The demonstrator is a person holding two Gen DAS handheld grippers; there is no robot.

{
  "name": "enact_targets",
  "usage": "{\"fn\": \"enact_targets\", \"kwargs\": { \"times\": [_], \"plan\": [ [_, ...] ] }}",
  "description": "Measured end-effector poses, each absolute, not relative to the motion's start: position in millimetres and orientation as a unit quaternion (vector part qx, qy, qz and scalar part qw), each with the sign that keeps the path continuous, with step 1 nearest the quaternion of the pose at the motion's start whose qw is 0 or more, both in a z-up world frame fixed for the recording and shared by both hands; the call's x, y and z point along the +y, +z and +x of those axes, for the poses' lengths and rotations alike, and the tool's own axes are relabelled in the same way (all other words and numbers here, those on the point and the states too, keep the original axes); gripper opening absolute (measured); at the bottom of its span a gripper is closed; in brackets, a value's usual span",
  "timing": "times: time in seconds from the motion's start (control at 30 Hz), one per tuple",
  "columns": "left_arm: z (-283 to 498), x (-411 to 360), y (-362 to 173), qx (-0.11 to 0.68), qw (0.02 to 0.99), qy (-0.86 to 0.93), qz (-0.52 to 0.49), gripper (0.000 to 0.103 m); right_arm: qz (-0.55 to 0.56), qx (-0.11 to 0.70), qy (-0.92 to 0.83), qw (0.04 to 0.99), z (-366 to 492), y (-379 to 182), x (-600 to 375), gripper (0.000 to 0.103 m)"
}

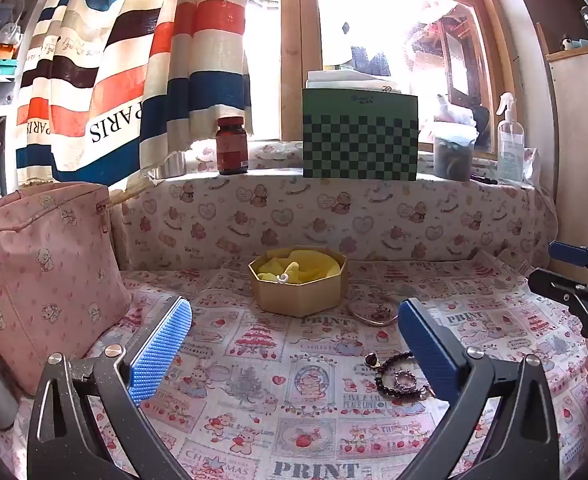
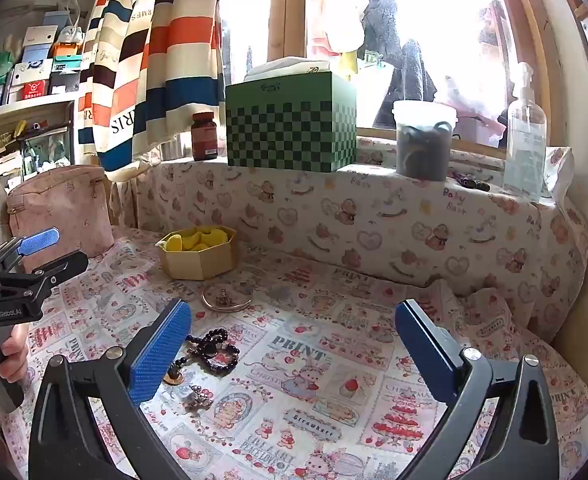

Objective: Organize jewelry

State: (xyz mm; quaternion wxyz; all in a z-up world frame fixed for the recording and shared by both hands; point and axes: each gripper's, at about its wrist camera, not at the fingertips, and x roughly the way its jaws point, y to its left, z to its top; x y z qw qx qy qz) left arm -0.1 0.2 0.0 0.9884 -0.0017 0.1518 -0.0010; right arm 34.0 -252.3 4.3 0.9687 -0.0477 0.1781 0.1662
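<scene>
Both grippers hang over the bench (image 1: 254,420) with nothing between their blue pads: the left gripper (image 1: 294,344) is spread wide, and so is the right gripper (image 2: 294,344). The gold octagonal box (image 1: 298,280), lined with yellow cloth, sits near the back by the covered ledge. Just in front of it lies a thin bangle (image 1: 373,314). Nearer, a dark bead bracelet (image 2: 214,350) rests on the printed cloth with a small ring (image 1: 405,380) beside it. A pink pouch (image 1: 42,276) stands at the left.
</scene>
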Motion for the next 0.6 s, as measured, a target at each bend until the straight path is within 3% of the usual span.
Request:
{"fn": "enact_targets", "kwargs": {
  "times": [0.6],
  "plan": [
    [-0.1, 0.2, 0.0, 0.152, 0.988, 0.001, 0.001, 0.103, -0.048, 0.181, 0.166, 0.968, 35.5, 4.7, -253.2, 0.103]
  ]
}}
